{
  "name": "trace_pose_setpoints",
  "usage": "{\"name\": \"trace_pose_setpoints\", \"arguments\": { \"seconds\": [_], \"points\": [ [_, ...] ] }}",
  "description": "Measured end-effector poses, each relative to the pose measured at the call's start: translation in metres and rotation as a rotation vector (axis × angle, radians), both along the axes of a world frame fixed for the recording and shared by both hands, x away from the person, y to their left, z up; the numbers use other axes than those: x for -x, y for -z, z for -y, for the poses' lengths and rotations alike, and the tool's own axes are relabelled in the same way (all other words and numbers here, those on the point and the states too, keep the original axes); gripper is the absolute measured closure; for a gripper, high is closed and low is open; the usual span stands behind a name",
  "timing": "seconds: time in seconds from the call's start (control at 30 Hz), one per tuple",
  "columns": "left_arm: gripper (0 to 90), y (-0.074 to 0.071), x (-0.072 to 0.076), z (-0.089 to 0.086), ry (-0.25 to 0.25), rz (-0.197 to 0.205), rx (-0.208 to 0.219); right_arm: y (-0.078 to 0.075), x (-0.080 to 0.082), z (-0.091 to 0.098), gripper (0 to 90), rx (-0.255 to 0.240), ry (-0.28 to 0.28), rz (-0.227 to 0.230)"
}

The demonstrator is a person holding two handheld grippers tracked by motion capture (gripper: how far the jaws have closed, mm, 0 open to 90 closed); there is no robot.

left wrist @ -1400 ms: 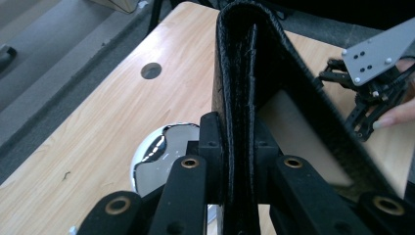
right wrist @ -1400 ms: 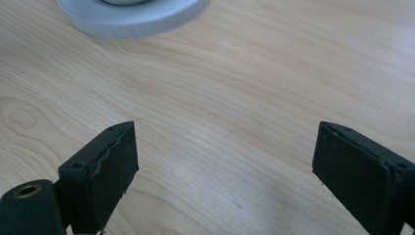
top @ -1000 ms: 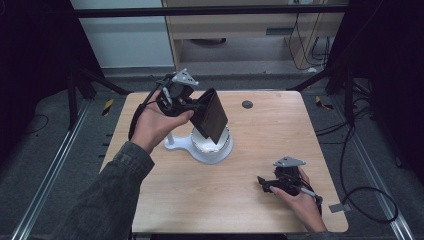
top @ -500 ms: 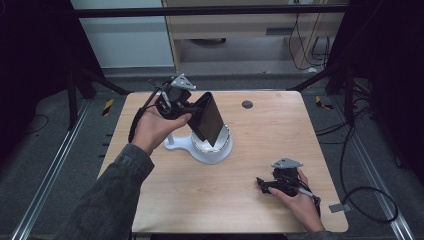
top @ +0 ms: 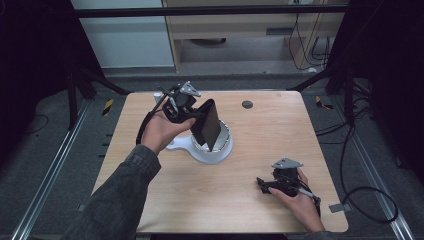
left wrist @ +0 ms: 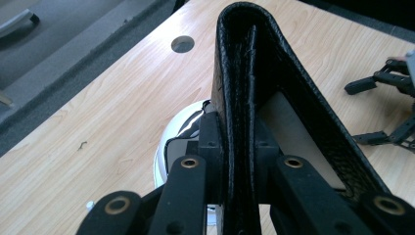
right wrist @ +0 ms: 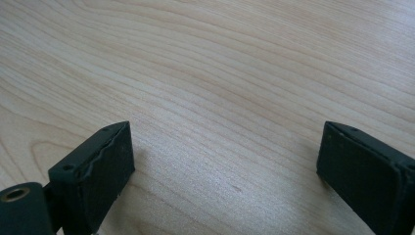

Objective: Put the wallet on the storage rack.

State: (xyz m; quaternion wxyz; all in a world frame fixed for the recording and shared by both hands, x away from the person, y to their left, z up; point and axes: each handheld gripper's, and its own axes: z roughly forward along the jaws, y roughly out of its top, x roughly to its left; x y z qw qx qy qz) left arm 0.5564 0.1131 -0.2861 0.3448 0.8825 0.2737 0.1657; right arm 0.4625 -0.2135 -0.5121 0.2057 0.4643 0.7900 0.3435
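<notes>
In the high view the wallet (top: 207,124) hides the middle of the white dish (top: 212,150), and the left hand (top: 161,131) covers the left gripper (top: 195,116) where it meets the wallet. In the left gripper view the wallet (left wrist: 254,98) runs off the bottom edge and blocks most of the dish (left wrist: 176,132); the right gripper (left wrist: 386,107) is cut by the right edge. The right gripper view crops both jaw bodies. The small dark disc (top: 247,104) on the table (top: 300,130) is too small to identify.

Soft overhead light brightens the tabletop (top: 260,150); the surroundings stay dim, shadows faint, the gripper views' near edges slightly blurred.
</notes>
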Motion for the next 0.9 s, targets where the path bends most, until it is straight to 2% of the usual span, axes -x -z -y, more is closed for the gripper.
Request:
{"name": "trace_pose_setpoints", "arguments": {
  "seconds": [0.2, 0.4, 0.8, 0.9],
  "points": [
    [80.0, 0.014, -0.01, 0.008, 0.003, -0.033, -0.007, 0.0, 0.0, 0.001, 7.1, 0.001, -0.002, 0.004],
    [79.9, 0.023, -0.016, 0.017, 0.003, -0.048, -0.015, 0.0, 0.001, 0.0, 7.0, 0.0, 0.0, 0.003],
    [78.0, 0.031, -0.024, 0.023, -0.019, -0.081, -0.007, 0.0, 0.001, 0.0, 7.0, 0.0, 0.0, 0.003],
    [72.3, 0.031, -0.024, 0.024, -0.035, -0.073, -0.005, 0.0, 0.001, 0.0, 7.0, 0.001, 0.0, 0.003]
  ]
}}
